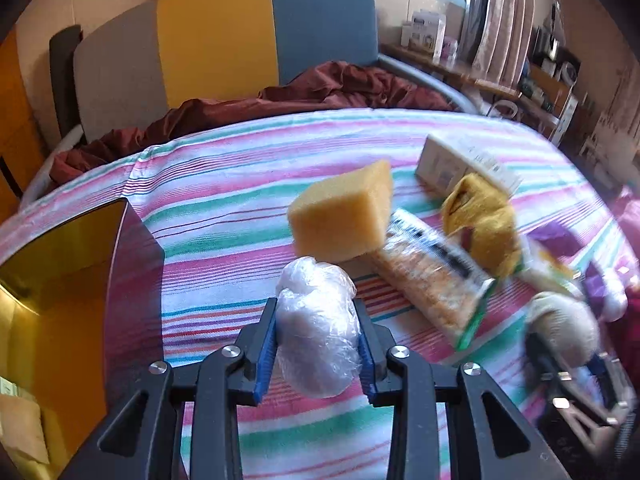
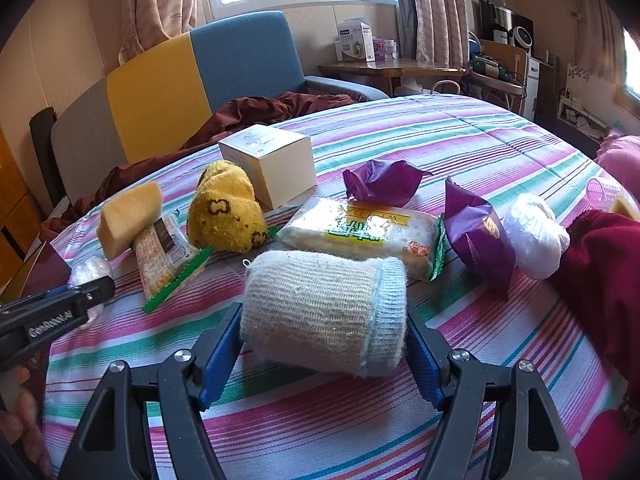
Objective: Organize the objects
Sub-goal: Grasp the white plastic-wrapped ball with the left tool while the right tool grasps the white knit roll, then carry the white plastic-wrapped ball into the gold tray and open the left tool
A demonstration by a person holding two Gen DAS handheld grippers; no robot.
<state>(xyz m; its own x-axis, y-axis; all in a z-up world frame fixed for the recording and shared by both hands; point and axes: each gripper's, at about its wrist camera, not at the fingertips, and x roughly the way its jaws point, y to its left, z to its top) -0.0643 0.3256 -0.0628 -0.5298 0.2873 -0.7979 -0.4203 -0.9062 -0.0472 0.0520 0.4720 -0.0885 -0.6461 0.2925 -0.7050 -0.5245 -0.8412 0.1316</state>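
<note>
left gripper (image 1: 316, 344) clenched on plastic bag ball (image 1: 316, 320), near-left of striped bed (image 1: 240, 184) | open box (image 1: 60, 264) just left of it | right gripper (image 2: 324, 344) straddles rolled sock (image 2: 320, 312), long axis crosswise, grip unclear

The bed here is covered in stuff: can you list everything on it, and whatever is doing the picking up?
striped bedspread: one, pink, green, white, under everything
sponge: one, yellow, far left
cracker packs: two, clear with green edges, centre
yellow sock: one, rolled, by the box
box: one, cream, behind
purple wrappers: two, right
plastic-wrapped balls: two, whitish, one each end
cream sock roll: one, front
left gripper: jaws squeezing a plastic ball
right gripper: jaws hugging the sock roll
</note>
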